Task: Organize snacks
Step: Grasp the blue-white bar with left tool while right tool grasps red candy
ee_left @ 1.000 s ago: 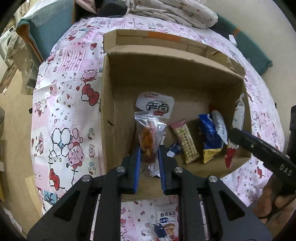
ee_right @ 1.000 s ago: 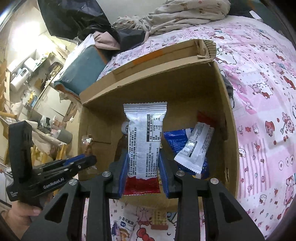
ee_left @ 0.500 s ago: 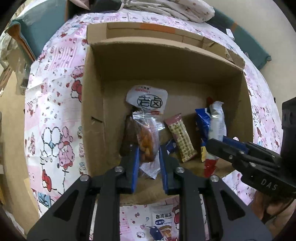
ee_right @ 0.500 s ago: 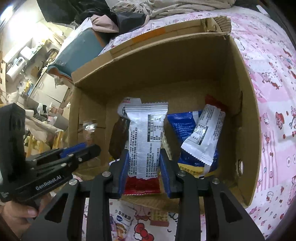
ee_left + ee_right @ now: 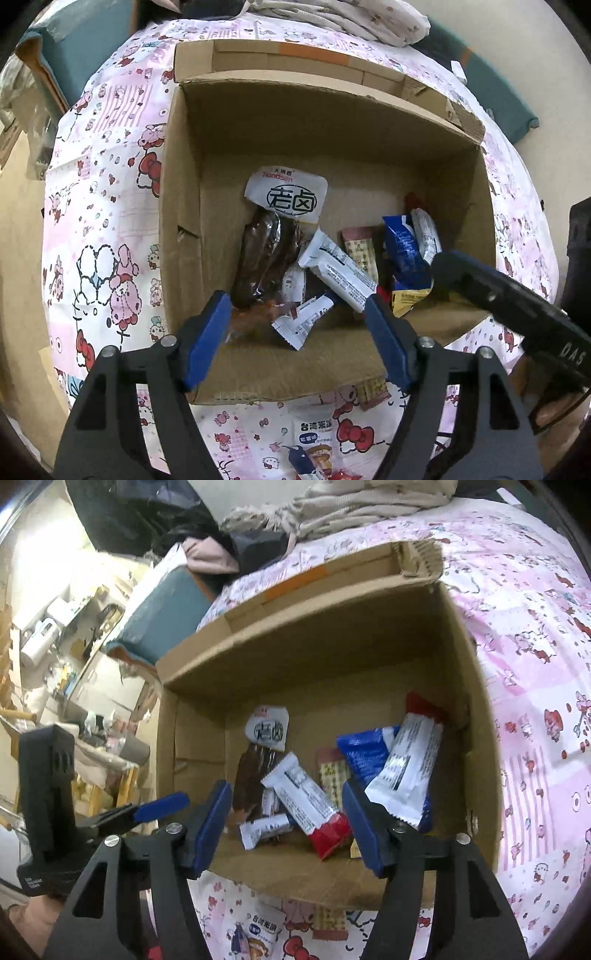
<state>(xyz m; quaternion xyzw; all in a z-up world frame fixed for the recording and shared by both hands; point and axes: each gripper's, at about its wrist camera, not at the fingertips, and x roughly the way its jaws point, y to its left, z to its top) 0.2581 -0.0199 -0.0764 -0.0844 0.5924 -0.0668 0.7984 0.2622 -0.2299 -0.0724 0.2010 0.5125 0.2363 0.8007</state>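
Observation:
An open cardboard box (image 5: 184, 206) (image 5: 476, 746) on a pink patterned cloth holds several snacks. My left gripper (image 5: 297, 332) is open and empty above the box's near edge. A clear orange snack packet (image 5: 258, 314) lies just beyond it, under a dark brown packet (image 5: 266, 258). My right gripper (image 5: 286, 823) is open and empty too. A white and red wrapper (image 5: 306, 805) (image 5: 340, 275) lies loose on the box floor between its fingers. A blue bag (image 5: 369, 753) and a second white wrapper (image 5: 410, 771) lean at the right.
A white labelled pouch (image 5: 291, 197) lies at the back of the box. Loose snacks stay on the cloth in front of the box: a printed packet (image 5: 314, 439) and a small tan bar (image 5: 373, 393). Bedding and clutter lie beyond.
Both grippers have opened. The orange packet dropped from the left gripper into the box, and the white and red wrapper dropped from the right gripper onto the box floor.

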